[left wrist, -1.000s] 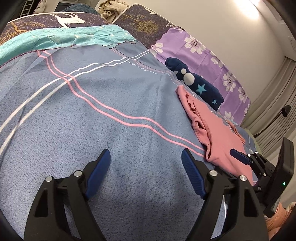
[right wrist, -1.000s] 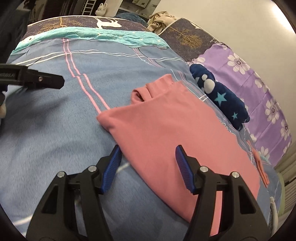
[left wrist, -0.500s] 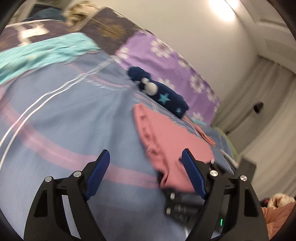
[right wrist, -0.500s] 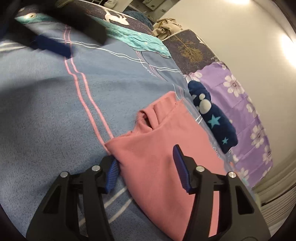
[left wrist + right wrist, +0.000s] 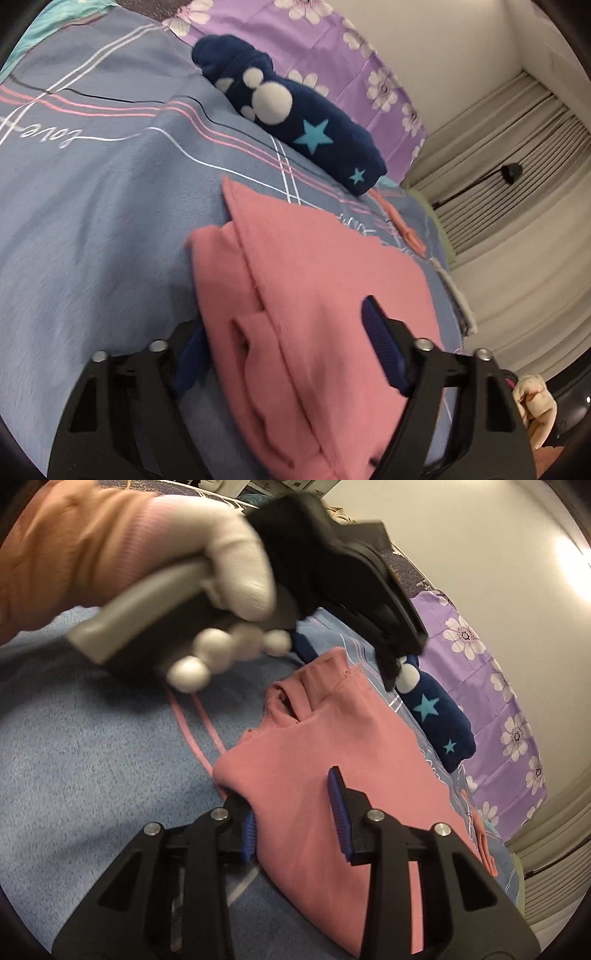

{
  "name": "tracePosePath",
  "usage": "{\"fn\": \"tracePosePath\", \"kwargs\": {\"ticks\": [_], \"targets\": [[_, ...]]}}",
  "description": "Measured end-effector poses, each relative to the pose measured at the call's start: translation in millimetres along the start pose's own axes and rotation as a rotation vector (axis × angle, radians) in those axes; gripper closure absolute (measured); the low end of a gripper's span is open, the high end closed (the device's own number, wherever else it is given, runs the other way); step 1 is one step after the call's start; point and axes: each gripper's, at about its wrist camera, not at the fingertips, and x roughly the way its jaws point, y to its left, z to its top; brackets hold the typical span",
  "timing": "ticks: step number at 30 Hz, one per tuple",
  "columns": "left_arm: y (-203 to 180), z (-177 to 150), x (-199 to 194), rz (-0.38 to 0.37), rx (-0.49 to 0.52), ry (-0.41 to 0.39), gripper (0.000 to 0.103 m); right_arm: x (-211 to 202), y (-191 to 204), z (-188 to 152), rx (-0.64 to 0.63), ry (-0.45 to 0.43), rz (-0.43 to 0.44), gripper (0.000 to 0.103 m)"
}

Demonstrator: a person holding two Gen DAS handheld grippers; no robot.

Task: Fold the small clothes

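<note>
The blue striped bedsheet runs out of frame on the left, with bare room left of the pink garment. That garment lies folded on the sheet, its near edge cut off behind both tools. Just beyond its far edge sits a rolled navy star-print cloth. The left gripper straddles the garment's near-left folds, jaws just narrowing but apart. The right gripper, also closing, brackets the near corner; contact seems not yet firm. A gloved hand blurs the right wrist view.
</note>
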Motion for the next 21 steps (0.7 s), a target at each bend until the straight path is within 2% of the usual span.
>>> {"fn": "tracePosePath", "kwargs": {"ticks": [1, 2, 3, 4, 5, 6, 9, 12, 21], "targets": [[-4, 3, 6, 0.022, 0.005, 0.018, 0.052, 1, 1, 1, -0.003, -0.002, -0.002, 0.068], [-7, 5, 10, 0.038, 0.008, 0.031, 0.06, 3, 1, 3, -0.007, -0.006, -0.007, 0.069], [-8, 8, 15, 0.058, 0.003, 0.056, 0.078, 5, 0, 3, -0.009, -0.009, -0.012, 0.07], [-8, 11, 18, 0.068, -0.009, 0.071, 0.088, 6, 0, 4, -0.009, -0.012, -0.011, 0.074], [-7, 13, 20, 0.075, -0.025, 0.083, 0.088, 5, -2, 4, -0.001, -0.015, 0.002, 0.092], [-10, 17, 21, 0.091, -0.03, 0.09, 0.09, 4, -6, 3, 0.017, -0.019, 0.011, 0.096], [-29, 24, 17, 0.125, 0.017, 0.084, 0.091, -10, -34, 2, 0.136, -0.077, 0.035, 0.096], [-52, 31, 12, 0.129, 0.058, 0.062, 0.091, -24, -61, -3, 0.249, -0.114, 0.048, 0.096], [-133, 40, 27, 0.159, 0.169, 0.053, 0.091, -50, -115, -43, 0.442, -0.124, 0.062, 0.096]]}}
